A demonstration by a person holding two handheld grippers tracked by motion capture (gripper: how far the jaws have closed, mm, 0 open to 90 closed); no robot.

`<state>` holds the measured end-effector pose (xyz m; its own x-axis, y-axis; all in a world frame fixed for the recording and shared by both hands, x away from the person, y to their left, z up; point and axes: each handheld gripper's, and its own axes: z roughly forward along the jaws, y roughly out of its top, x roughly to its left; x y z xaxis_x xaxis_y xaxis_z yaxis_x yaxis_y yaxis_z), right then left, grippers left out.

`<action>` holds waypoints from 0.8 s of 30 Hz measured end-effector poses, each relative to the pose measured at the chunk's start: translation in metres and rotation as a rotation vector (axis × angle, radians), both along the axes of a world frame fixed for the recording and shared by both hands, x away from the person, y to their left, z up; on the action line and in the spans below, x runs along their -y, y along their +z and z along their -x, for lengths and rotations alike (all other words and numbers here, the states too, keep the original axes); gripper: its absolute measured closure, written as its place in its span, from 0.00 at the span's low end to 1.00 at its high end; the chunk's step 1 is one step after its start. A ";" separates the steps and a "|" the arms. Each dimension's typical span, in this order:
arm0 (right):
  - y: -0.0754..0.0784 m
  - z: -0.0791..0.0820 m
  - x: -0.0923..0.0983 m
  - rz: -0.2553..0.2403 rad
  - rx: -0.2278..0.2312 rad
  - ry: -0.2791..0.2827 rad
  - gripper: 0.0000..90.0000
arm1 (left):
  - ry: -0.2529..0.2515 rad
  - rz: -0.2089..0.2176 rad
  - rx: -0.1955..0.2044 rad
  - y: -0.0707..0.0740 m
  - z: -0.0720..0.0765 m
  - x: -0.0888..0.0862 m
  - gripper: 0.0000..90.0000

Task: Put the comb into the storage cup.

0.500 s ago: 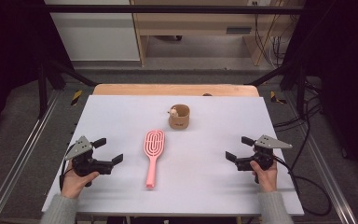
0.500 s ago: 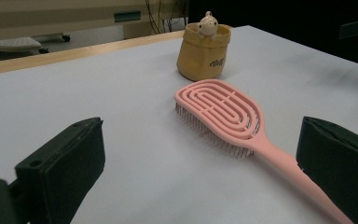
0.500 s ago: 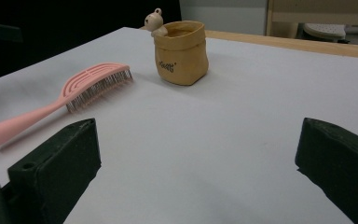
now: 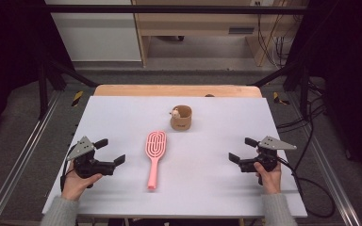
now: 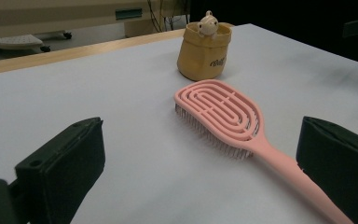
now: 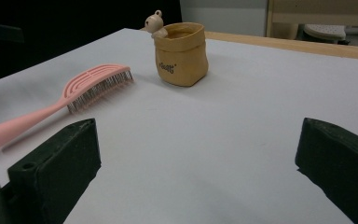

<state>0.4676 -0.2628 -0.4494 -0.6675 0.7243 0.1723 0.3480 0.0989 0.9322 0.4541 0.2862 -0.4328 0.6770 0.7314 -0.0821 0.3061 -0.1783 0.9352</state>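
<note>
A pink hairbrush [image 4: 154, 157] lies bristles down near the middle of the white table [image 4: 122, 117], handle toward the front edge; it is also in the left gripper view [image 5: 223, 116] and the right gripper view [image 6: 81, 93]. Behind it stands a small tan pouch-shaped cup [image 4: 181, 117] with a little bear figure on its rim [image 5: 208, 22], also seen as the cup [image 6: 181, 53]. My left gripper [image 4: 111, 151] rests open at the front left, pointing at the brush, nothing between its jaws. My right gripper [image 4: 243, 149] rests open at the front right, empty too.
A wooden strip [image 4: 176, 90] runs along the table's far edge. Dark frame posts [image 4: 42, 80] and cables [image 4: 311, 117] flank the table. Bare tabletop lies between the brush and each gripper.
</note>
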 end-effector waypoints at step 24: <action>-0.001 0.000 -0.001 0.012 -0.006 0.002 0.00 | -0.002 -0.053 -0.022 0.012 0.000 0.019 0.01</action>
<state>0.4676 -0.2619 -0.4503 -0.6681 0.7249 0.1676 0.3537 0.1112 0.9287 0.4541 0.2672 -0.4211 0.6769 0.7337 -0.0588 0.3264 -0.2277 0.9174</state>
